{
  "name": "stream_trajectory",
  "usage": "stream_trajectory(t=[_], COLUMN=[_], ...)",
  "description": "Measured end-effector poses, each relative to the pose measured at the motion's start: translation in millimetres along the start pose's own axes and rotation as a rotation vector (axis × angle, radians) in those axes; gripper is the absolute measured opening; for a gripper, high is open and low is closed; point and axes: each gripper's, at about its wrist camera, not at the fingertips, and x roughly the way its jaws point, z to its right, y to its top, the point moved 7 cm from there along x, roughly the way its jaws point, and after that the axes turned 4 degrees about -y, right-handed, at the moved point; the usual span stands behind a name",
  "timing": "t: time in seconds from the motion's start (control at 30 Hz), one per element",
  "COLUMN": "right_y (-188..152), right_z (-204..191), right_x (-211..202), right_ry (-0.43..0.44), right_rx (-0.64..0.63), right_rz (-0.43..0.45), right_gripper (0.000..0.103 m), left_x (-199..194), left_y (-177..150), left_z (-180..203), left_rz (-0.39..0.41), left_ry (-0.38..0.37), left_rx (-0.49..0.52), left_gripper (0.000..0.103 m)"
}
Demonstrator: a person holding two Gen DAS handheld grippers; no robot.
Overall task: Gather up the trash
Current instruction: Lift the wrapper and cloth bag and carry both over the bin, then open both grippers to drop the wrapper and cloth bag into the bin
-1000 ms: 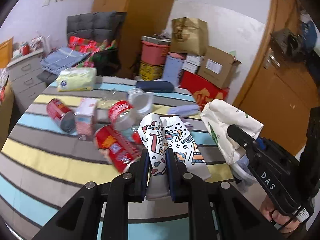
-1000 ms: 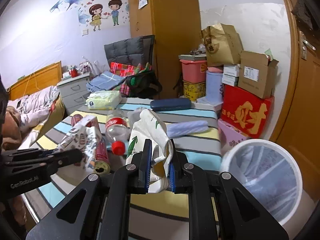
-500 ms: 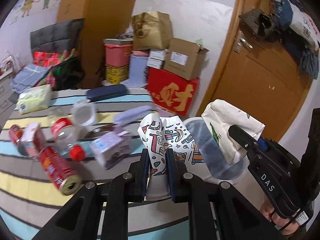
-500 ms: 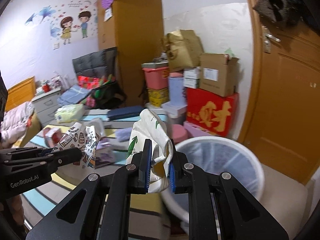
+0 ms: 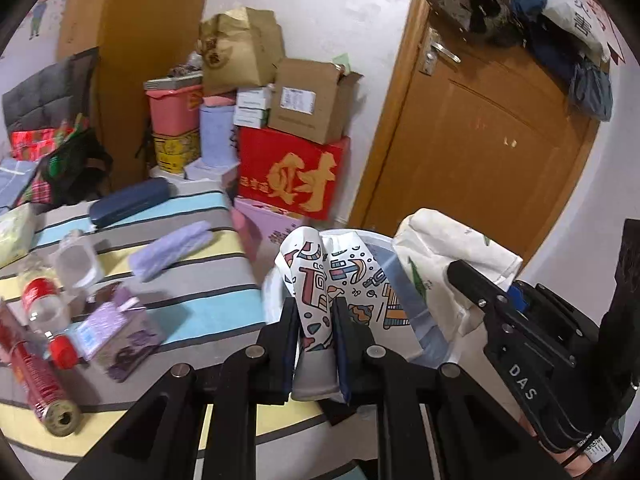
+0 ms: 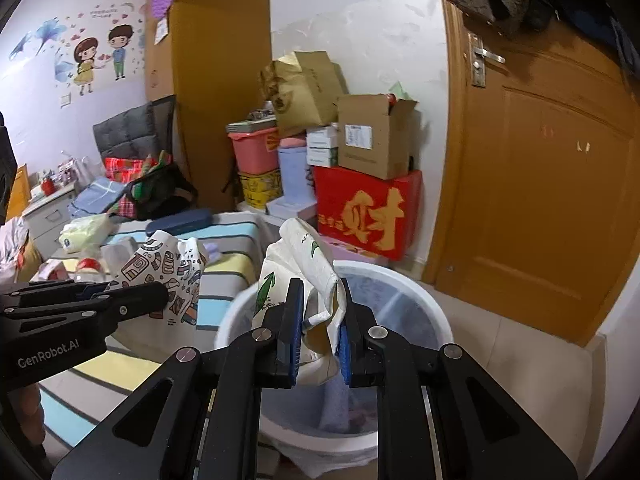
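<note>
My left gripper pinches a crumpled white paper bag printed with colourful doodles; my right gripper clamps a crumpled white bag with green leaf marks. Both hang above the round white plastic bin lined with a clear bag, beside the striped bed. Inside, something pale purple and pinkish lies at the bottom.

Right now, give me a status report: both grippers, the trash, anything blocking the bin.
Left gripper shut on patterned wrapper. Right gripper shut on white bag, over the white bin. Bin mouth unobstructed; some trash already inside.
</note>
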Motion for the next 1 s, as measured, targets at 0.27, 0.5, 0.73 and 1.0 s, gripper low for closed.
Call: stream_trajectory(t=[0.27, 0.5, 0.73, 1.0], right_y=[-13.7, -26.6, -36.5, -33.2], right_z=[24.1, 38.4, 43.3, 41.0], right_x=[21.2, 40.3, 49.8, 39.8], right_ry=[-0.053, -0.075, -0.096, -0.103], right_rx=[0.025, 0.044, 0.034, 0.043], right_rz=[-0.073, -0.147, -0.202, -0.175], right_gripper=[0.016, 0.017, 0.028, 0.051], left_x=[45.2, 73.4, 80.7, 64.7], left_y=[-2.4, -5.3, -2.9, -4.0], left_z=[11.0, 11.0, 2.0, -6.4], left_rz=[-0.073, -0.124, -0.120, -0.100], left_ry=[-0.003, 0.016, 0.016, 0.020], left_rx=[0.026, 0.040, 0.011, -0.001], left_gripper=[0.017, 0.017, 0.033, 0.033])
